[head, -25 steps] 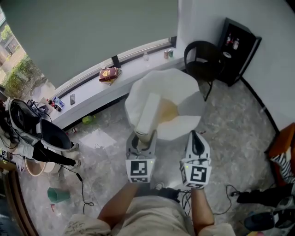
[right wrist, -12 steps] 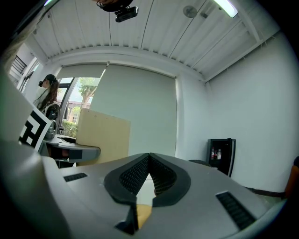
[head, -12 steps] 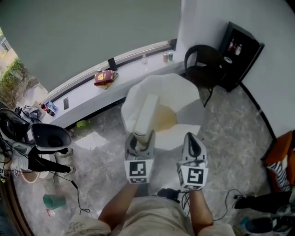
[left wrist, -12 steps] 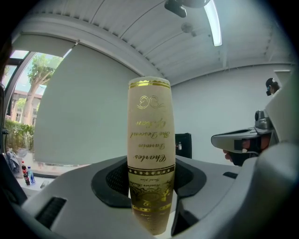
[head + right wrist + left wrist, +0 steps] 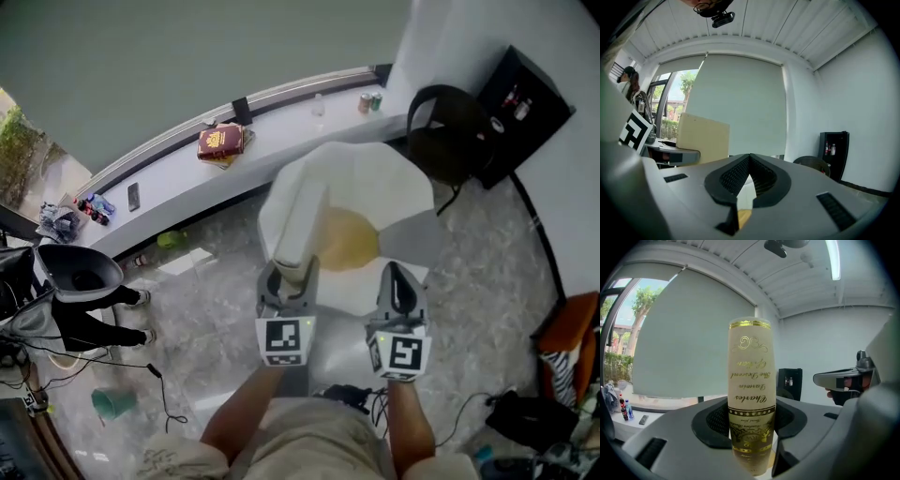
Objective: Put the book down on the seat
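Head view had the left gripper (image 5: pixel 289 274) clamped on the near end of the cream hardback book (image 5: pixel 300 220). The book reached away from me toward 12 o'clock and crossed the left side of the white armchair (image 5: pixel 375 178). The chair's yellowish seat pad (image 5: pixel 349 239) lay just at 3 o'clock of the book, and nothing was lying on it. I could not tell from above how high the book hung over the chair, but no edge of it looked set down.

Left gripper view confirmed the grip. The gold-lettered spine (image 5: pixel 751 394) stood upright between the jaws, both pads pressed on the covers.

Right gripper (image 5: pixel 394 274) rode level beside its partner at 3 o'clock, well clear of the book. In the right gripper view its tips met with nothing between them, and white and yellow chair showed through the gap lower down. So it was closed and empty, taking no part in the carry.

Progress, as I judged it: pick-up and approach done, placement not yet done. Left to do: bring the book over the yellowish pad, lay it flat, spread the left jaws, back out.

Background: black chair (image 5: pixel 450 131) at 1 o'clock of the armchair, a red book (image 5: pixel 220 142) on the window ledge (image 5: pixel 169 183) at 11 o'clock.
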`<state>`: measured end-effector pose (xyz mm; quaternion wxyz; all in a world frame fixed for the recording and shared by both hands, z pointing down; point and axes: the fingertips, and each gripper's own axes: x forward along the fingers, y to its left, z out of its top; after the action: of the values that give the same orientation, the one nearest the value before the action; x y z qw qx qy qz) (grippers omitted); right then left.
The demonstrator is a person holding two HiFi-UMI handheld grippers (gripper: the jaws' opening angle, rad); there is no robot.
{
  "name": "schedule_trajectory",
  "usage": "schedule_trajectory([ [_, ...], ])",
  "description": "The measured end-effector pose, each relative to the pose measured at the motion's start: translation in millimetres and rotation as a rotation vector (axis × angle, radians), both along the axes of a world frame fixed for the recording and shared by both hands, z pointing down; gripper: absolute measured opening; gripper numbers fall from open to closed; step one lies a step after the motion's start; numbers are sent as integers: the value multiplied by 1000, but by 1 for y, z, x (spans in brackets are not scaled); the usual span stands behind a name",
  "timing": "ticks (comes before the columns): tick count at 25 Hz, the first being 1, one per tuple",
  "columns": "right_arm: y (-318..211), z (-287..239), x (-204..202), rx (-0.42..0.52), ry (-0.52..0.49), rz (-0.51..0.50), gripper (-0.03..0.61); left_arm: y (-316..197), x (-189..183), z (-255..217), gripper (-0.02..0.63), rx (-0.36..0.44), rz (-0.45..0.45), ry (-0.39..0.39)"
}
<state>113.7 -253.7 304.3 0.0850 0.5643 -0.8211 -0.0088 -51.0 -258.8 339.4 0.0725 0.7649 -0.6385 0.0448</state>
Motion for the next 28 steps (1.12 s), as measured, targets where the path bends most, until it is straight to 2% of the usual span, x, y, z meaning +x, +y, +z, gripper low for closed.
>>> schedule_trajectory([
  [6,-55,40,-27,-78,4,2,3,-55,-26,45,223,-83,8,4],
  [10,-91,72,-41,-120,10,13,3,-92,-38,82,224,-138,24,34],
  [18,-122,117,-53,-196,23,27,3,-127,-34,142,224,-240,74,78],
  [26,-151,193,-44,-240,32,-34,3,-145,-24,225,224,-358,10,137],
  [28,-159,217,-43,-261,21,-45,3,-148,-23,252,224,-380,-14,176],
])
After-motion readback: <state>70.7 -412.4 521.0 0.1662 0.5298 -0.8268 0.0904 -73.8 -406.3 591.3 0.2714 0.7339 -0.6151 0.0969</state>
